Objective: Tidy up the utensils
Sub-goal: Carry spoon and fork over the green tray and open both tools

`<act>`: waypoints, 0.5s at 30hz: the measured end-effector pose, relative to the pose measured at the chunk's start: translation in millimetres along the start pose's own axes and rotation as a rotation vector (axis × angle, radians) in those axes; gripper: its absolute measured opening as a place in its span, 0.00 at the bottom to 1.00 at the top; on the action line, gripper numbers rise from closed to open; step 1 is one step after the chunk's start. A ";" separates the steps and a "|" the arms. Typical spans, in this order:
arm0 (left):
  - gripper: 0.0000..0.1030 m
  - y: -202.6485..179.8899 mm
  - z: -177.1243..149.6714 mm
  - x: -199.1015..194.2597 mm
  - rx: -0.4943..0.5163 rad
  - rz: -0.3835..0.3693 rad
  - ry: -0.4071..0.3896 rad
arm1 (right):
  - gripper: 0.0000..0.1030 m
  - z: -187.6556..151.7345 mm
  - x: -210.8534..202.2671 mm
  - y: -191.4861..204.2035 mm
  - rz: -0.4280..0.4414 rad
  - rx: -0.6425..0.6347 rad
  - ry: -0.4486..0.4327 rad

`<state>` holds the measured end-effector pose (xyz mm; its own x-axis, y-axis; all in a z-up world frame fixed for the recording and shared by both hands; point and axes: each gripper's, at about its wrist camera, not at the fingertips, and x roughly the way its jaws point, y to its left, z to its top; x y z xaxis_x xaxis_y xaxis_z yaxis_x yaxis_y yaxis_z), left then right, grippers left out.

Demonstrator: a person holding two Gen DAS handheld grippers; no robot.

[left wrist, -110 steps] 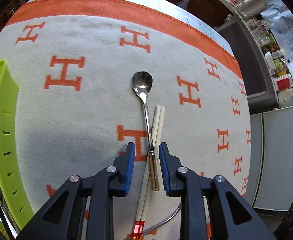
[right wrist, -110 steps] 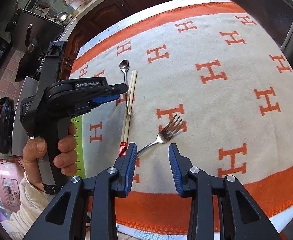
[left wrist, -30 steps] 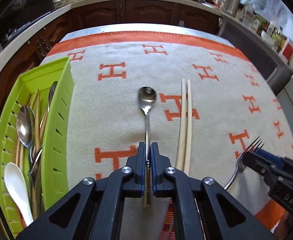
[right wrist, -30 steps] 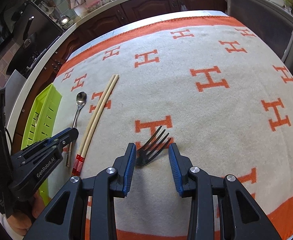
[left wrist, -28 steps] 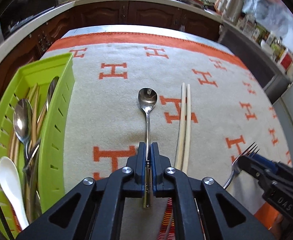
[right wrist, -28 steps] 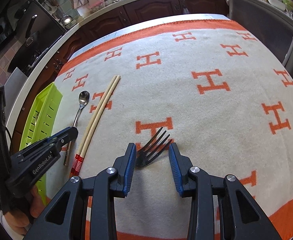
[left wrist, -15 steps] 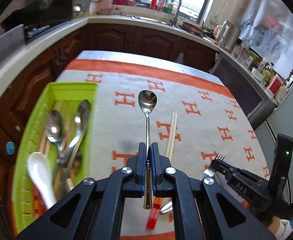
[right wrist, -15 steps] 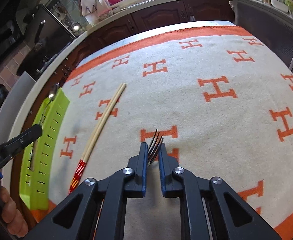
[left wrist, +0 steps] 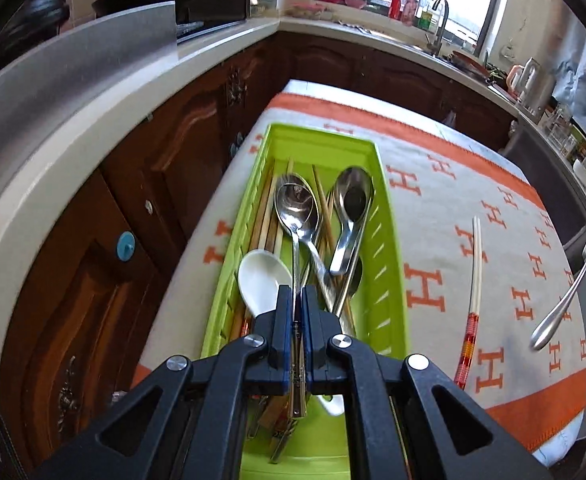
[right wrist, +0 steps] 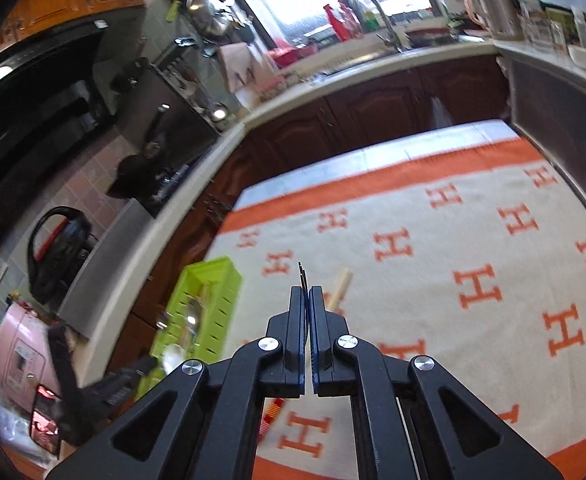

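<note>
the left gripper (left wrist: 297, 294) is clamped tight on the handle of a steel spoon (left wrist: 296, 216), which hangs right over the green tray (left wrist: 389, 264), its long axis running along the tray's length, bowl pointing to the far end. from here a straight lowering looks like all it needs. the right gripper (right wrist: 306, 294) is pinched shut on a fork (left wrist: 561, 304), tines poking out past its tips; it's held up over the blanket, well to the right of the tray. the chopsticks (left wrist: 475, 276) lie on the orange-and-white blanket (left wrist: 433, 184) between tray and fork, parallel to the tray.
</note>
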<state>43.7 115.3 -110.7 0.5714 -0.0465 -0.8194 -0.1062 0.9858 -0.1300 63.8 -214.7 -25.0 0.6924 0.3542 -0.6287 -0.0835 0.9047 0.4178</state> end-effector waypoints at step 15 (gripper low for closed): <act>0.55 0.4 -25.2 3.1 0.008 -0.080 -0.002 | 0.02 2.9 33.5 158.6 0.091 -0.344 0.102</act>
<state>24.9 111.4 -127.4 0.5796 -0.1247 -0.8053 -0.0533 0.9803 -0.1902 75.8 -60.1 22.2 0.5975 0.4433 -0.6682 -0.3894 0.8889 0.2415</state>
